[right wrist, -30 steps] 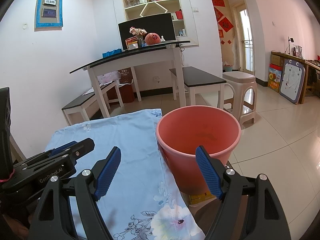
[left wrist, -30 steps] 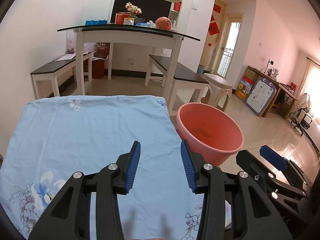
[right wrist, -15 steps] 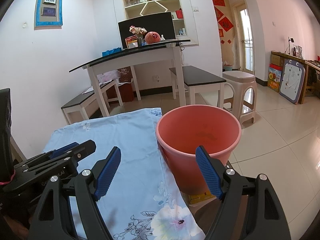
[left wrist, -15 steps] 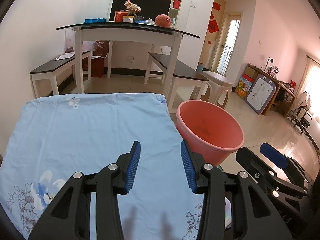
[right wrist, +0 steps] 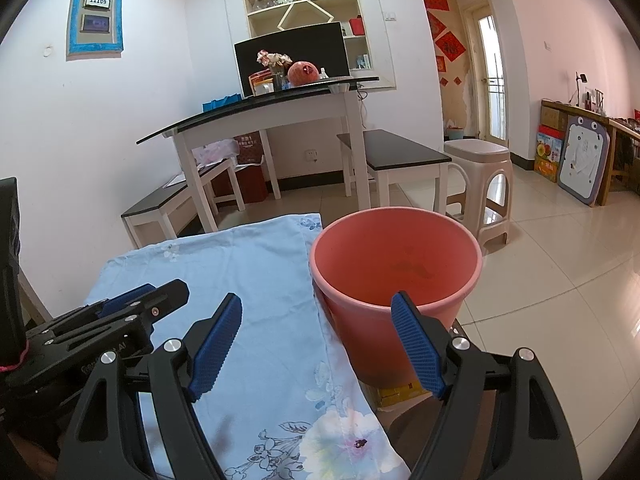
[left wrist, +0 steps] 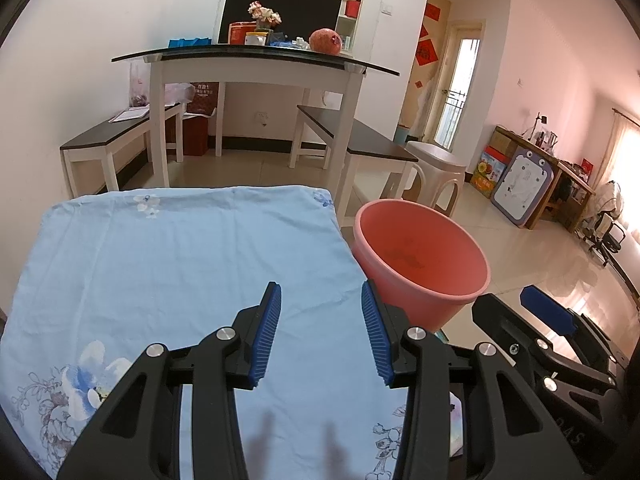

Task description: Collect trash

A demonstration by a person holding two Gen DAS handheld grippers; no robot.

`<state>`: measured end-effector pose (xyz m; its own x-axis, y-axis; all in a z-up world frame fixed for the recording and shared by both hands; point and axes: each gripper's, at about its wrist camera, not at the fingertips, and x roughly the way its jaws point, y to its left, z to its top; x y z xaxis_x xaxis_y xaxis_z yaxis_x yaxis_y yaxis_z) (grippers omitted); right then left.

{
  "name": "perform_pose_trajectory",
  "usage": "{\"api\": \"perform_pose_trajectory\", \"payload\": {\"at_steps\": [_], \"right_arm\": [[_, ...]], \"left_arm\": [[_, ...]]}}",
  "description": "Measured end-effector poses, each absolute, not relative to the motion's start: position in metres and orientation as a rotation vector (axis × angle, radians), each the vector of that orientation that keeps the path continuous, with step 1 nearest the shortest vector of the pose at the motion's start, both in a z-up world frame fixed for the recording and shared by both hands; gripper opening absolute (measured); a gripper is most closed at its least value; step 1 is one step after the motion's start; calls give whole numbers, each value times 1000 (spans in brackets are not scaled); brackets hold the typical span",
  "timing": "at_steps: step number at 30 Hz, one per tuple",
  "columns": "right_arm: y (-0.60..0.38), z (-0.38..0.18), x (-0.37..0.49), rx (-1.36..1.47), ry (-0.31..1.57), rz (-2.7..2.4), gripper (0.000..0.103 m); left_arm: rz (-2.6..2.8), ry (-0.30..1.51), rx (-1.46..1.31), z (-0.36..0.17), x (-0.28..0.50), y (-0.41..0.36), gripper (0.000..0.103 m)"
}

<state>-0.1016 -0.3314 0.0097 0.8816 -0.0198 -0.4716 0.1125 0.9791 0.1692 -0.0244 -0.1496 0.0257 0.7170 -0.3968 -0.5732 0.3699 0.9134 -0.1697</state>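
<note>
Hovering side by side over the cloth-covered counter, both tools are empty. The left tool has its blue pads set well apart with only the pale blue floral cloth showing between them. The right tool stands wider still, its right pad in line with the near rim of the salmon-pink bucket without gripping it. That bucket stands just beside the counter's right edge, and from the left wrist view some small dark scraps seem to lie on its bottom.

No trash is visible anywhere on the cloth in either view, so the step in hand looks like a pause between pickups, or the end of them. A yellow box peeks out under the bucket's base; what it is cannot be told. The next move calls for finding a remaining scrap, if any, lowering an opened tool around it, and carrying it above the bucket's mouth.
</note>
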Motion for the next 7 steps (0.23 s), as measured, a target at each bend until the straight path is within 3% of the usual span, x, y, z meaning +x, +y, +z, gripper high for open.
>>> {"api": "perform_pose_trajectory", "payload": {"at_steps": [7], "right_arm": [[-333,5,-103,199,493,-73,76]], "left_arm": [[-418,657,-47,24,-22,-148,42]]}}
